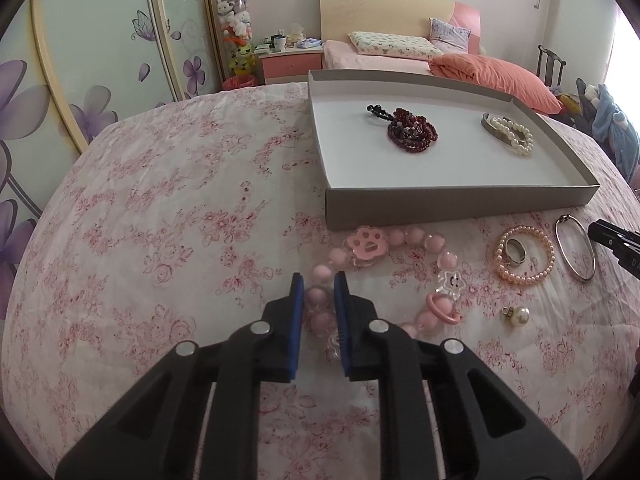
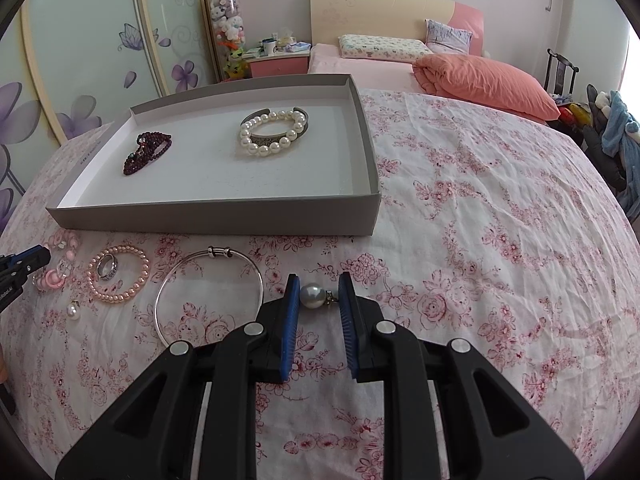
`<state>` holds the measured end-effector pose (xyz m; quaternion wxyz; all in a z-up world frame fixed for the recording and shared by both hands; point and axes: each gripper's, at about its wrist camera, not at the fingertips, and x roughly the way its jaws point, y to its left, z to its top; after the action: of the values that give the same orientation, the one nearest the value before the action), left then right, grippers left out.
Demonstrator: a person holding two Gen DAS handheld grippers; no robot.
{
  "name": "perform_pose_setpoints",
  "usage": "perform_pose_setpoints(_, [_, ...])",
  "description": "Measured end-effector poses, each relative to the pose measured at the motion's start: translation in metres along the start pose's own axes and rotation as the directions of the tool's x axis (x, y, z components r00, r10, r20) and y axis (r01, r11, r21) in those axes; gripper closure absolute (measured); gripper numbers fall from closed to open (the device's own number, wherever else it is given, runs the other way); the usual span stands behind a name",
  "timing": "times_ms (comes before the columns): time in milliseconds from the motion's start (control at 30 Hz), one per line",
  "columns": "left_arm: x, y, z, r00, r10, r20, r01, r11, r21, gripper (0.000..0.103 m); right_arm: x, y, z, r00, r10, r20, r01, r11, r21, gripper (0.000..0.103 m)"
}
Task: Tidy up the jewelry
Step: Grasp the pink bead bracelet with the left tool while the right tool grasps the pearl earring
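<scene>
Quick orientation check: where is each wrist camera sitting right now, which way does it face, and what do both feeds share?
Left wrist: on the left gripper, low over the floral bedspread, facing the headboard; its fingers straddle the pink bead bracelet; the right gripper's tip shows at the right edge.
Right wrist: on the right gripper, same heading; a pearl earring sits between its fingers; the left gripper's tip shows at the left edge.
Shared: grey tray, thin silver bangle, pink pearl bracelet.
</scene>
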<state>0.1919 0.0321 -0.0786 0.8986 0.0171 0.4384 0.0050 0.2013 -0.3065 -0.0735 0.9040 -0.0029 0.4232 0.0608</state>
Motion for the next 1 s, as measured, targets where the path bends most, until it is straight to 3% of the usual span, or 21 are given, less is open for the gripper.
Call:
perform_pose_setpoints(333, [-0.005, 0.005, -0.002, 1.000, -0.010, 0.002, 0.011, 1.000, -0.021, 0.089, -0.001, 0.001, 0.000, 1.000, -0.003, 0.007, 0.003, 1.000, -0.001, 0.082])
perform_pose_setpoints(600, [-0.030, 0.010, 0.001, 0.996, -0.060, 0.073, 0.063, 0.997, -0.038, 0.089, -0.015, 0.004, -0.001, 0.998, 0.016, 0.060, -0.017, 1.000, 0.008, 0.082])
perform_pose_setpoints(1000, [-0.067, -0.001, 0.006, 0.968, -0.164, 0.188, 0.175, 0.984, -0.040, 0.089, -0.042, 0.018, 0.003, 0.987, 0.062, 0.147, -0.059, 0.998, -0.022, 0.082])
